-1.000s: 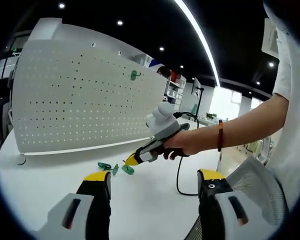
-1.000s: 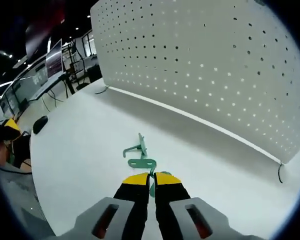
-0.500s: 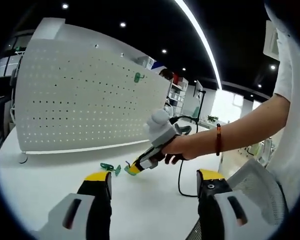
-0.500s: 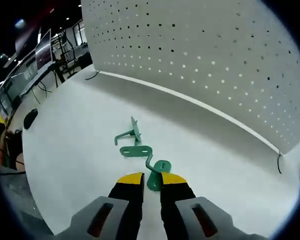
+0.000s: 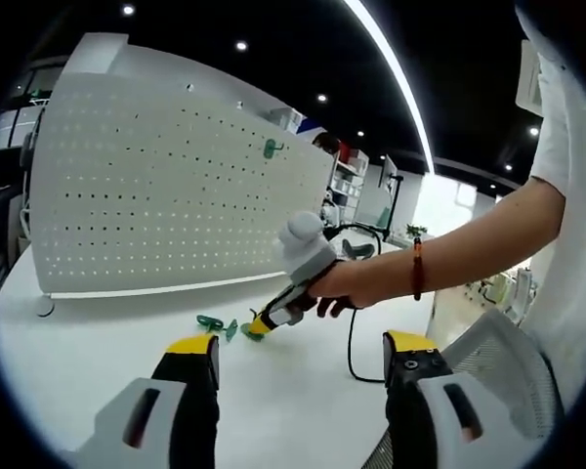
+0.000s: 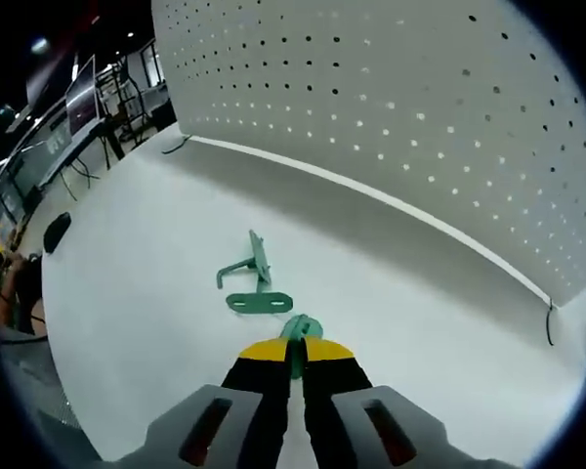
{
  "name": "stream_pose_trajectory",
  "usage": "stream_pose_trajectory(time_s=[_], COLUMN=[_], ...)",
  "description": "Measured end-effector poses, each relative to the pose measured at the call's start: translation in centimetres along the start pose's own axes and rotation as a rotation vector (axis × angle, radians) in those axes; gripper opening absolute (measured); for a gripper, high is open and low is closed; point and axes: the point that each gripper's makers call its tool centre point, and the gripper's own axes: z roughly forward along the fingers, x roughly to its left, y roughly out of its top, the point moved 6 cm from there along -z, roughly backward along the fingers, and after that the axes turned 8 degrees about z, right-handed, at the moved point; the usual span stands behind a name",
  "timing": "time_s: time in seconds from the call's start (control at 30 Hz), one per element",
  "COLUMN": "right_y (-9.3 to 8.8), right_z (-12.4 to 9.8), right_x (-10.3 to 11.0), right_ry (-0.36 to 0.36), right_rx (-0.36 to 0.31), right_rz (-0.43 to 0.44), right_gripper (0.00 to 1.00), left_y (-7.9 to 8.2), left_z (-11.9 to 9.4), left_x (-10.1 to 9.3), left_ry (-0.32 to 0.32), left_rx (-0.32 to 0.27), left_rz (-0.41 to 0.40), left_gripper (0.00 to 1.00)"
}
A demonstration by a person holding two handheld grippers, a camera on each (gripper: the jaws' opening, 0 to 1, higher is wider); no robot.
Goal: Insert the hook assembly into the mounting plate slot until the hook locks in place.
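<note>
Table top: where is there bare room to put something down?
The white table is bare between the green hooks and the dark mouse, and along the pegboard foot. It is crowded around the hooks, where the right hand-held gripper pinches one.

Right gripper (image 5: 256, 327) at green hooks (image 5: 213, 323) on table (image 5: 88, 352)
Left gripper (image 5: 298, 357) jaws apart, empty; pegboard (image 5: 166, 210) upright behind.

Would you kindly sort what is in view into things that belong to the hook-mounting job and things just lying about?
Job:
- right gripper, shut on a green hook
- two more green hooks on the table
- white pegboard
- green hook already on the pegboard

Lying about:
- black cable
- mesh chair
- black mouse
</note>
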Motion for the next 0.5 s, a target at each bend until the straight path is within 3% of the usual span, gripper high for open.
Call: stream_pose_trajectory(time_s=[0.23,0.33,0.5], right_y=[-0.2,-0.4,0.1], right_z=[-0.5,-0.5,-0.8], right_x=[-0.4,-0.6,-1.0], right_ry=[0.025,0.034,0.062], right_rx=[0.021,0.047,0.030], right_rz=[-0.008,0.032,0.104], right_gripper=[0.02,0.06,0.07], left_y=[-0.1,-0.1,-0.1], left_z=[0.2,0.1,0.1], left_x=[0.0,0.0,0.1], left_ry=[-0.009,-0.009,-0.008], left_rx=[0.007,0.007,0.006], left_rz=[0.001,0.001,-0.001], left_gripper=[0.70,0.70,0.70])
